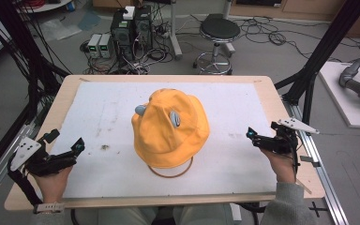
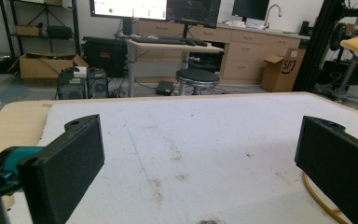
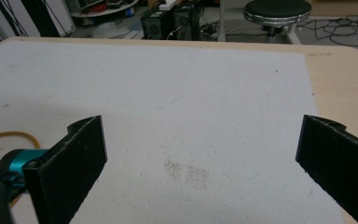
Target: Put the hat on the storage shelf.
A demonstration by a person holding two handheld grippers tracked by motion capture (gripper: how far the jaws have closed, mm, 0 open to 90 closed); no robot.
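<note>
both hands sit at the near table edge, either side of the hat, nothing gripped. left gripper (image 1: 72, 151) is well left of the hat (image 1: 170, 129), jaws spread wide apart and empty; its own view has only bare white mat (image 2: 205, 140) between the jaws, with a bit of yellow ring (image 2: 319, 200) curving in by the far jaw. the hat is mid-mat, an orange-yellow bucket type with two small grey ear bits on the crown, sitting upright on a thin ring stand (image 1: 171, 171) that pokes out under its near brim. right gripper (image 1: 255, 137) is well right of the hat, jaws also wide apart, empty; its view looks over bare mat (image 3: 191, 107) with a sliver of the ring (image 3: 9, 136) at the side nearest the hat. progress looks like zero: hat untouched, no contact from either side. all of the handling is left, starting with closing the gap to the brim. hat lies between the two grippers, slightly farther from the person than both.
</note>
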